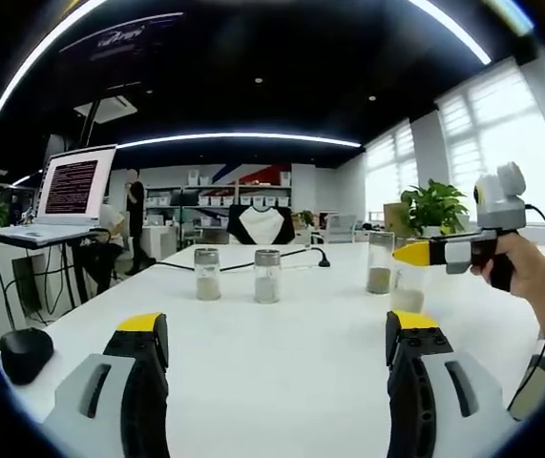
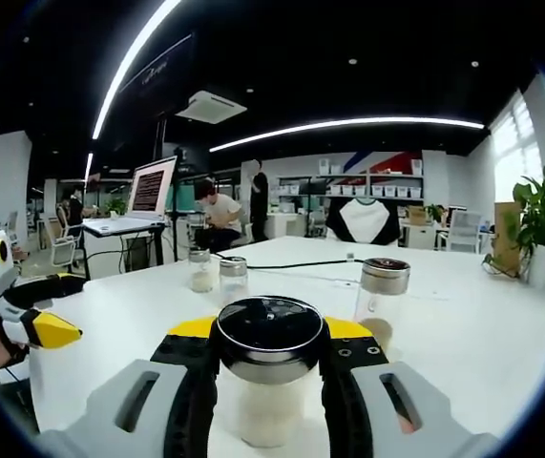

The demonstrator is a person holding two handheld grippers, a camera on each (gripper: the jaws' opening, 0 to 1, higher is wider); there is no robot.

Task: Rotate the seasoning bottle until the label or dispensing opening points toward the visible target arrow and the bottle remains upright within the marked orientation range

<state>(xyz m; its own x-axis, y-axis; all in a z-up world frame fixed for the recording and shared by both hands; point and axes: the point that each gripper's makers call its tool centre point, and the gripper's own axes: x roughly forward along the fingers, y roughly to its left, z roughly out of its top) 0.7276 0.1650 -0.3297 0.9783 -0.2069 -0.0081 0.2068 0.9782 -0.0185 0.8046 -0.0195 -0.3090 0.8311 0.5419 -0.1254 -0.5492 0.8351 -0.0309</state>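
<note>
the right gripper (image 2: 270,382) has its jaws closed around a seasoning bottle (image 2: 270,367), clasping it just under the dark, shiny cap, with pale powder visible in the glass below; in the right gripper view the bottle stands upright at about 6 o'clock, right in front of the lens, its base on or just above the white table (image 2: 463,305), i cannot tell which. in the left gripper view the same bottle (image 1: 408,286) shows at 3 o'clock, held by the right gripper (image 1: 415,254) in a person's hand (image 1: 530,277). the left gripper (image 1: 277,353) hangs over the table with its jaws wide apart and nothing between them, well away from the bottle. three more bottles stand around: a pair (image 1: 237,275) near the middle of the table at 12 o'clock from the left jaws, and one (image 1: 380,262) just beside the held one. no target arrow or orientation marking can be made out on the tabletop, and the label side and the cap's opening are too hard to read to say which way they face. so my judgement is that the grasp is done and the bottle is upright, but the turn itself is either under way or yet to come, with release and a check against the arrow left to do
</note>
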